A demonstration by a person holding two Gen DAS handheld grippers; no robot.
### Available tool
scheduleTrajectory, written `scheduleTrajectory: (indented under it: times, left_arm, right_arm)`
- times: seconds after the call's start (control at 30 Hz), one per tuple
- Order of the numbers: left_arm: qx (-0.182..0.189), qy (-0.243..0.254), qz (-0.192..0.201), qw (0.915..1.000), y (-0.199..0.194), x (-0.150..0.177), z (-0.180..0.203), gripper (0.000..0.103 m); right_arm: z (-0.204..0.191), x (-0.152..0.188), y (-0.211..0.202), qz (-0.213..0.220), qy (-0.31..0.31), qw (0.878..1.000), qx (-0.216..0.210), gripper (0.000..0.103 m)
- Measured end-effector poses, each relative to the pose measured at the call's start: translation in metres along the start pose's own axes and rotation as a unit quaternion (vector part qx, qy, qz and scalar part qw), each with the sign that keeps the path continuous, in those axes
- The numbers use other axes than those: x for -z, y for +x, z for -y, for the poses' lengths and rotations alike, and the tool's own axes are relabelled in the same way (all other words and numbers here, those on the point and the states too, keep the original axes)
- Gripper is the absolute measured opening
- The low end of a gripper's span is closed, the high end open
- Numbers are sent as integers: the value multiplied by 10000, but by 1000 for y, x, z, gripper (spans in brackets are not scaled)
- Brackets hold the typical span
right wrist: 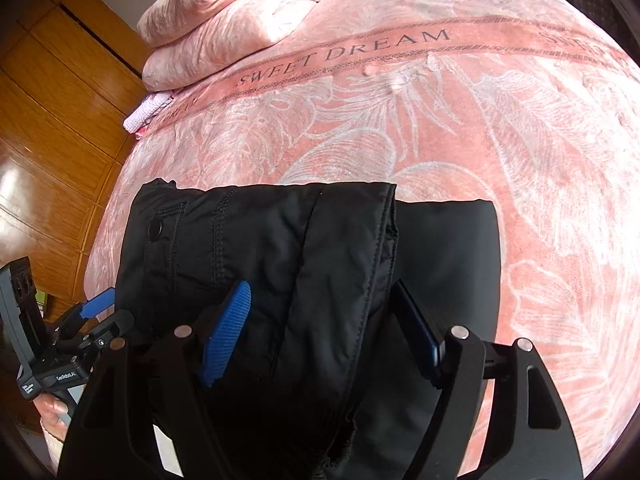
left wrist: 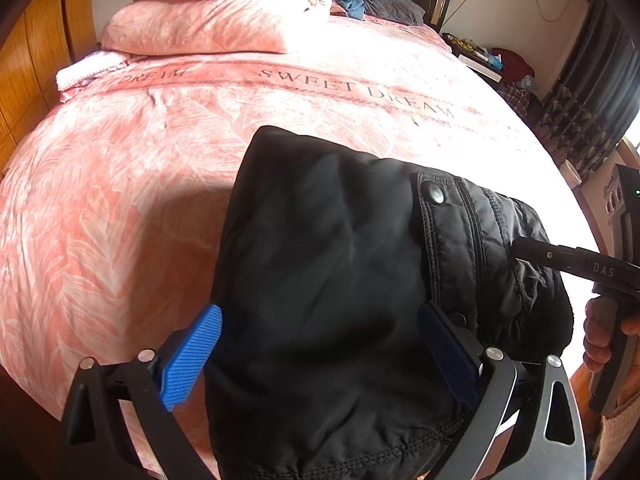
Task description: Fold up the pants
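Black padded pants (left wrist: 340, 264) lie folded into a thick bundle on the pink bed, waistband snap button (left wrist: 435, 193) facing up. My left gripper (left wrist: 320, 356) is open, its blue pads wide apart above the bundle's near edge. In the right wrist view the pants (right wrist: 304, 256) lie as a stacked rectangle, and my right gripper (right wrist: 324, 328) is open over their near side. The left gripper (right wrist: 96, 316) shows at the far left of that view. The right gripper's black finger (left wrist: 560, 258) reaches in from the right, over the waistband.
A pink bedspread (left wrist: 160, 152) printed "SWEET DREAM" covers the bed. Folded pink quilts (left wrist: 208, 12) are stacked at the far end. Wooden wardrobe doors (right wrist: 52, 128) stand to the left. A cluttered nightstand (left wrist: 480, 54) and curtains (left wrist: 588, 92) are at the right.
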State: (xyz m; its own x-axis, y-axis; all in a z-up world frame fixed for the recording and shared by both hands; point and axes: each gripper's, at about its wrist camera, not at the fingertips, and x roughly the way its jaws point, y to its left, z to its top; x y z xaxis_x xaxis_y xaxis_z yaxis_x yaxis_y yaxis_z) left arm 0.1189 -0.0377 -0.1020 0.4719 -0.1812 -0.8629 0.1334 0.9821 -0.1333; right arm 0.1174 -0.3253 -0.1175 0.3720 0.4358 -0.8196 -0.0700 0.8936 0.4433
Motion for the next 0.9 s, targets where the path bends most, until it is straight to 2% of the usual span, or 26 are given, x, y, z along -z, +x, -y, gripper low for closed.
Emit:
scheduleTrajectory:
  times: [0.07, 0.1, 0.13, 0.23, 0.43, 0.63, 0.9]
  left_arm:
    - [-63, 29, 11, 10000, 1, -1, 0, 99]
    - [-65, 30, 9, 10000, 1, 0, -1, 99]
    - [-76, 23, 8, 10000, 1, 1, -2, 99]
    - [-97, -51, -49, 9999, 0, 3, -9, 99]
    - [42, -436, -153, 9989, -3, 7, -25, 99]
    - [38, -325, -25, 9995, -13, 5, -18, 99]
    - [107, -57, -30, 9999, -14, 5, 3, 99]
  right_arm:
    - [-2, 1, 7, -79, 59, 9996, -263, 63]
    - [-2, 2, 9, -134, 121, 9987, -481, 45]
    - [-1, 3, 9, -153, 160, 9977, -647, 35]
    - [-4, 6, 3, -68, 84, 9971, -752, 23]
    - [-13, 5, -39, 351, -29, 9965, -758, 16]
    - [0, 4, -79, 474, 8, 9967, -655, 15]
    - [30, 7, -63, 310, 258, 9977, -545, 16]
